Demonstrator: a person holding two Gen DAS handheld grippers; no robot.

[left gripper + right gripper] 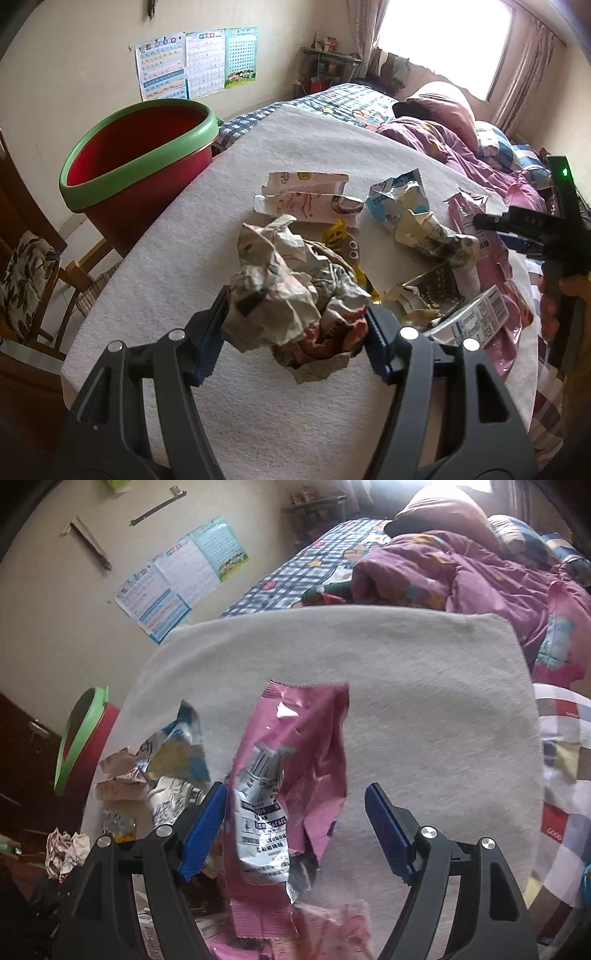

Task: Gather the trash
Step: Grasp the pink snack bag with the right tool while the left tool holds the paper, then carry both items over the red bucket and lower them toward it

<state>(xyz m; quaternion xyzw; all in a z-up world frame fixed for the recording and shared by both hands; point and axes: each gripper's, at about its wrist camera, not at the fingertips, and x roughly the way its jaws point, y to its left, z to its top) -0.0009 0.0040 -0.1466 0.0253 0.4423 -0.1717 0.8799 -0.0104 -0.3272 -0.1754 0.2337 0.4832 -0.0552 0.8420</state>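
left wrist view is showing the left tool (295,332) sitting at 6 o'clock with its blue pads pressing both sides of a crumpled paper wad (295,291), jaws about half apart around it, the wad resting on the white-covered tabletop (303,144). more trash is lying beyond it: a torn white carton (306,195) at 12 o'clock, a blue and white wrapper (410,214) at 1 o'clock, and a yellow wrapper (338,236) peeking out just behind the wad. the red bin with a green rim (144,162) is standing off the tabletop's edge at 10 o'clock. the right tool (532,225) is reaching in at 3 o'clock, over a pink wrapper (491,258).

right wrist view is showing the right tool (295,830) with its jaws standing wide. the pink wrapper (295,768) is lying between them, touching the left pad (203,830) while the right pad (388,830) is standing clear of it, so nothing is being gripped. the bin (81,738) is showing at 9 o'clock, and a bed with a purple quilt (461,572) is lying past the tabletop at 1 o'clock.
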